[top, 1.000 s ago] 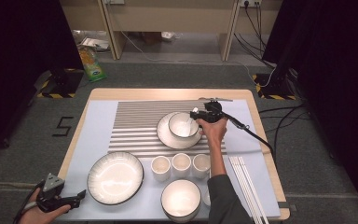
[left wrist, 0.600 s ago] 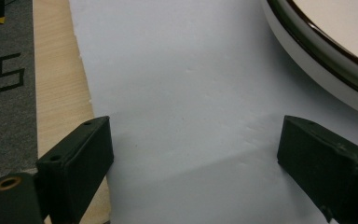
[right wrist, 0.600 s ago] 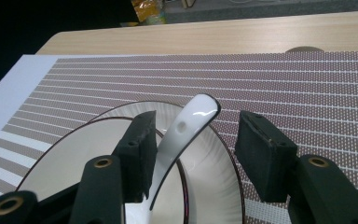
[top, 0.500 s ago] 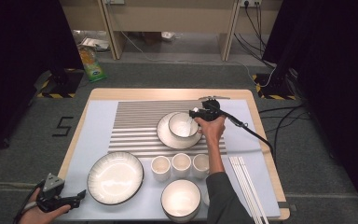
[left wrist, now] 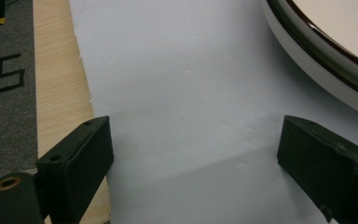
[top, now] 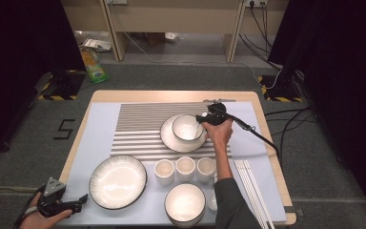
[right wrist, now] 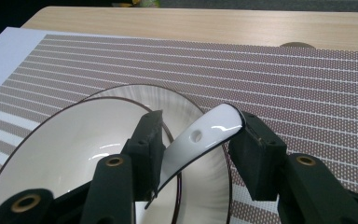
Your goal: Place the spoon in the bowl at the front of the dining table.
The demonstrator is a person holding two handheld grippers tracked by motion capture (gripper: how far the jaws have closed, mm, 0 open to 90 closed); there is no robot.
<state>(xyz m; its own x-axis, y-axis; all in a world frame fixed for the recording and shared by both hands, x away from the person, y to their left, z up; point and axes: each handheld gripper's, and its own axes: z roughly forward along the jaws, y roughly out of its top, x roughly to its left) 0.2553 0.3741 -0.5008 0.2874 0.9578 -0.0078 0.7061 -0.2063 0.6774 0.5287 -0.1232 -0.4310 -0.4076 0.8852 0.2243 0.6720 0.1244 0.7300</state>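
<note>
Striped mat (top: 143, 125) mid-table: right gripper (right wrist: 200, 140) pinches a white spoon (right wrist: 200, 140) over the bowl (top: 187, 127); left gripper (left wrist: 193, 154) gapes wide, near-left corner.

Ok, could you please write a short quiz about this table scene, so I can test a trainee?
1. What do the right tongs hold?
A) a white spoon
B) a cup
C) a chopstick
2. True or false: the left tongs stand open over the pale mat and hold nothing.
3. Fill the gap: the bowl below the spoon stands on a ____.

Key
1. A. The spoon's handle sits between the two jaws.
2. True. The jaws are wide apart with only the mat between them.
3. plate
</note>
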